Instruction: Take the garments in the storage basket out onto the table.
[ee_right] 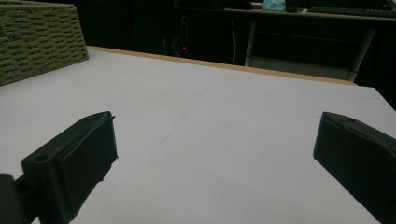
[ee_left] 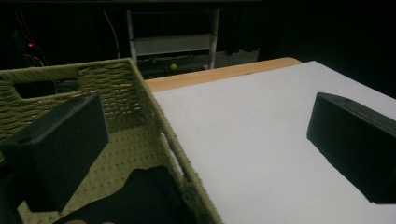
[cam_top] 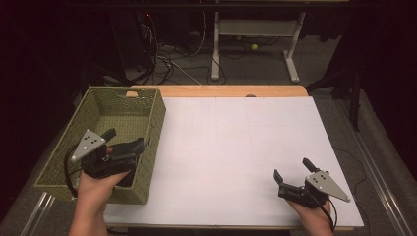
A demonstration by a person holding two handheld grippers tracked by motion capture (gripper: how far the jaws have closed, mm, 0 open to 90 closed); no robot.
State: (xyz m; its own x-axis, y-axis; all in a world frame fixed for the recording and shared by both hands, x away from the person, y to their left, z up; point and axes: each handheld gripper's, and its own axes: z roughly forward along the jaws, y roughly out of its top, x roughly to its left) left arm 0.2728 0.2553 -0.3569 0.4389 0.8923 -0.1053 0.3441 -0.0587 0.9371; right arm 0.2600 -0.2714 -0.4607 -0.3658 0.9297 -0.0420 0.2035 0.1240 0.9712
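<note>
High view, left gripper (cam_top: 123, 141): hovering over the near right corner of the basket (cam_top: 59, 162), fingers spread and holding nothing; one finger is reaching over the basket floor, the other is sitting above the right wall.
High view, cloth (cam_top: 127, 178): a dark patch is showing inside the basket at that near right corner, just below and nearer the person than the left fingers; what it is exactly I cannot tell.
High view, right gripper (cam_top: 293, 172): resting low at the near right of the white bench (cam_top: 236, 147), fingers spread and empty, well apart from the basket.
Left gripper view, fingers (ee_left: 65, 149): standing wide apart, straddling the basket wall (ee_left: 163, 130), one inside the basket and one over the bench.
Left gripper view, cloth (ee_left: 140, 196): lying on the basket floor against that wall, below and between the fingers, nearer the camera than the fingertips; its long axis is not readable.
Right gripper view, fingers (ee_right: 79, 158): spread wide above bare bench, pinching nothing; the basket (ee_right: 37, 42) is sitting far off at upper left.
Deciding relation: the left gripper is by far the nearer, so I judge the coming move is asking it to drop down and back toward the corner.
</note>
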